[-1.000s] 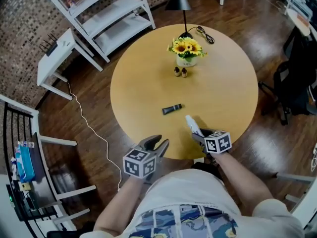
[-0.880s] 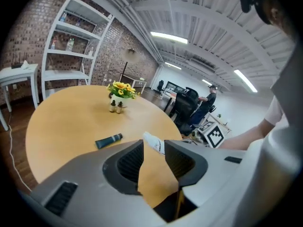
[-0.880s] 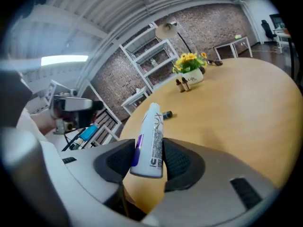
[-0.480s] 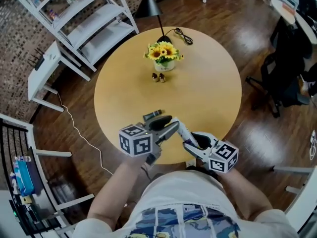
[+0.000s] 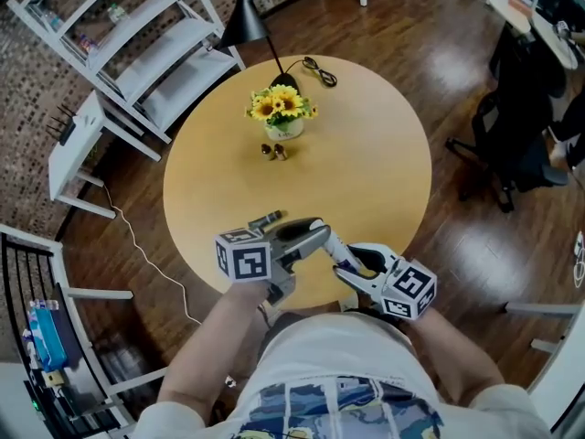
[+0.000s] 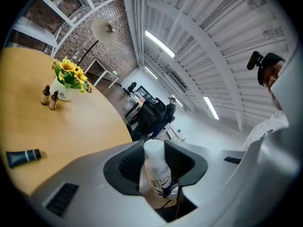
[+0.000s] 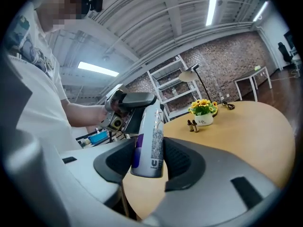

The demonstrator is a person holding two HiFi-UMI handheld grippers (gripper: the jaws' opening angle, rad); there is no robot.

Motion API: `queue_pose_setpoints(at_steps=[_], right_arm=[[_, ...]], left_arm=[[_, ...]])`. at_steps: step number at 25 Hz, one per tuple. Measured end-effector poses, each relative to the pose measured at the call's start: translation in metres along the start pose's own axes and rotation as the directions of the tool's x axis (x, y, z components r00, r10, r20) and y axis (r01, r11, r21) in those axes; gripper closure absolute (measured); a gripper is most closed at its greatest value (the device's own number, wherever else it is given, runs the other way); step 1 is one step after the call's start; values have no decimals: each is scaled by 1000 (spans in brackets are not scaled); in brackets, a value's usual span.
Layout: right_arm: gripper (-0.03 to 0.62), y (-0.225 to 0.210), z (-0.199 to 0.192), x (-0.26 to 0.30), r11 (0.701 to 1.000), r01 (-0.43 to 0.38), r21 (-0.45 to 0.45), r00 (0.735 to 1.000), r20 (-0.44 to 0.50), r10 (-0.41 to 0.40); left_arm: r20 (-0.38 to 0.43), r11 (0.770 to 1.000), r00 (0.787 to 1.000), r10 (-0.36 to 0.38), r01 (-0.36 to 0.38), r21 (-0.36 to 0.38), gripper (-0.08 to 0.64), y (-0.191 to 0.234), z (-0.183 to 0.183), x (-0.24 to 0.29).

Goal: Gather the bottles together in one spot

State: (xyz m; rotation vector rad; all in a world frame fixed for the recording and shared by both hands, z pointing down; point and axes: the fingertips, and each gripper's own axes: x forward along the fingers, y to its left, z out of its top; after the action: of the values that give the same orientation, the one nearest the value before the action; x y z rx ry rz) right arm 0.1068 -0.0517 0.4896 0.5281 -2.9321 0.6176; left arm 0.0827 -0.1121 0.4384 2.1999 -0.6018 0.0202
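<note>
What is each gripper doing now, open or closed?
Left gripper: fingers have just been closing, now on the white bottle's top.
Right gripper: closed on the same bottle's body.

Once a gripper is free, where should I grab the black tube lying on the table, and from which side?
Grip the black tube at mid-body, coming down from above and pinching across its narrow width. It lies flat on the table, long axis roughly left to right in the head view, with bare tabletop along both long sides, so a top-down pinch looks safest.
</note>
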Motion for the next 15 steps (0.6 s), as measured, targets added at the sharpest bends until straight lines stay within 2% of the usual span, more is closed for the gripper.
queue_pose_setpoints(at_steps=[2, 4, 8, 11, 13, 15], right_arm=[[385, -5, -3, 4, 1000, 10, -11, 1000, -17, -10], [363, -11, -5, 7, 1000, 19, 8, 1000, -23, -19], [353, -32, 0, 4, 998, 62, 15, 998, -28, -62], [353, -54, -2, 0, 990, 141, -10, 988, -70, -141], [346, -65, -5, -4, 982, 186, -28, 977, -103, -188], [270, -72, -5, -7, 977, 208, -44, 969, -124, -212]], left_arm=[[-11, 999, 1000, 23, -22, 34, 433, -1, 1, 4], [-32, 994, 998, 50, -46, 98, 437, -3, 1, 9], [-42, 965, 990, 135, -122, 231, 437, 5, 15, 19], [0, 919, 971, 239, -226, 323, 437, 26, 40, 23], [44, 882, 949, 311, -306, 359, 437, 47, 57, 24], [96, 845, 919, 383, -390, 365, 437, 74, 74, 25]])
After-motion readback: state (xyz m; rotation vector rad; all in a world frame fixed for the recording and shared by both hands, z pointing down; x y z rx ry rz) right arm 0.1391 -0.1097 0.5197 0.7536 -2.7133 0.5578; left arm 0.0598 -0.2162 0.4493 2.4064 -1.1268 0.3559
